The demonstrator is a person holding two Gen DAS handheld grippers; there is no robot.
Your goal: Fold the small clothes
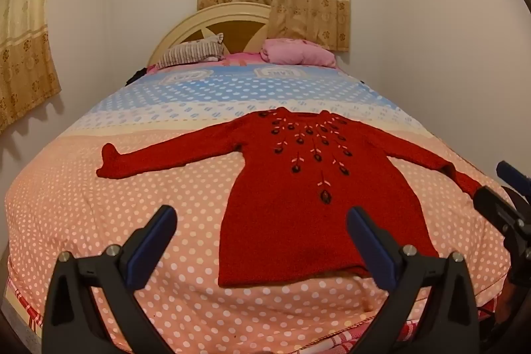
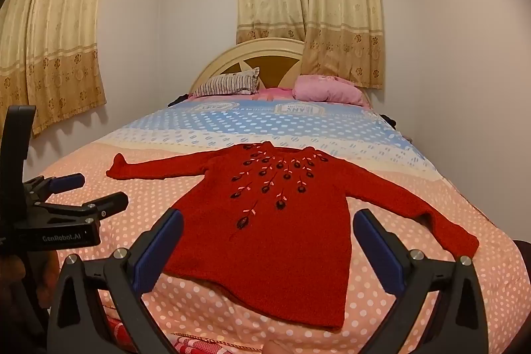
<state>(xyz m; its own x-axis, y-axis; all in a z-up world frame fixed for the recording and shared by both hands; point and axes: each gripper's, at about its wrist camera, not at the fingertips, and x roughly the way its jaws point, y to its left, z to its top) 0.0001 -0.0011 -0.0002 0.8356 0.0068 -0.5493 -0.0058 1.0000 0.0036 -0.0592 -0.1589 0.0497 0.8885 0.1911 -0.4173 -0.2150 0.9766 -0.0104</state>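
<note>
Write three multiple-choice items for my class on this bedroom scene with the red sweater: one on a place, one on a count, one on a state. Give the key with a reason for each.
1. Where does the red sweater lie?
A. On the polka-dot bedspread
B. On the striped pillow
C. Over the headboard

2. How many pillows lie at the head of the bed?
A. One
B. Two
C. Four

3. How is the sweater arranged?
A. Folded in half
B. Rolled up
C. Spread flat, both sleeves out

Key: 1 A, it rests on the dotted cover near the foot of the bed. 2 B, the striped one and a pink pillow. 3 C, no fold shows, and the left gripper and right gripper are both open and hold nothing.
</note>
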